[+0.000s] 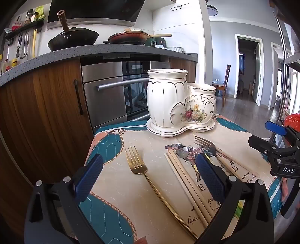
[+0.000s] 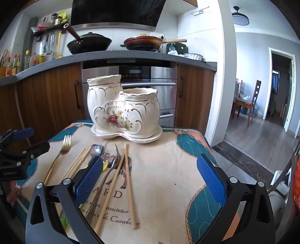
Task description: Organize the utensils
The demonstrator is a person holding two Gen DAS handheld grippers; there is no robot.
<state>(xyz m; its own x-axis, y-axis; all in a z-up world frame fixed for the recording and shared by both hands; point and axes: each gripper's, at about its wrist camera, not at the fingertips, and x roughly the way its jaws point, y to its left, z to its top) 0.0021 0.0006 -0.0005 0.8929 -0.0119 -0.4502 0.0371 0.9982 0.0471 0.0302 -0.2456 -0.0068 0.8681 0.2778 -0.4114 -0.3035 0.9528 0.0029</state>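
left tongs (image 1: 150, 176) released, over gold fork (image 1: 139, 165) | right tongs (image 2: 150, 176) released, over bare cloth | chopsticks (image 2: 120, 180), dark fork (image 2: 105, 180), spoon (image 2: 97, 149) loose mid-counter | ceramic holder (image 2: 122, 110) at far edge

This is a home kitchen: a black wok (image 2: 89, 44) and a brown frying pan (image 2: 142, 42) are sitting on a grey speckled counter (image 2: 120, 55) at 12 o'clock, under a range hood (image 2: 116, 14). Below it a steel oven (image 2: 129, 88) is showing between wooden cabinets (image 2: 46, 97), and sauce bottles (image 2: 15, 63) are standing at 10 o'clock. At 3 o'clock a doorway is opening onto a dining chair (image 2: 253, 101).
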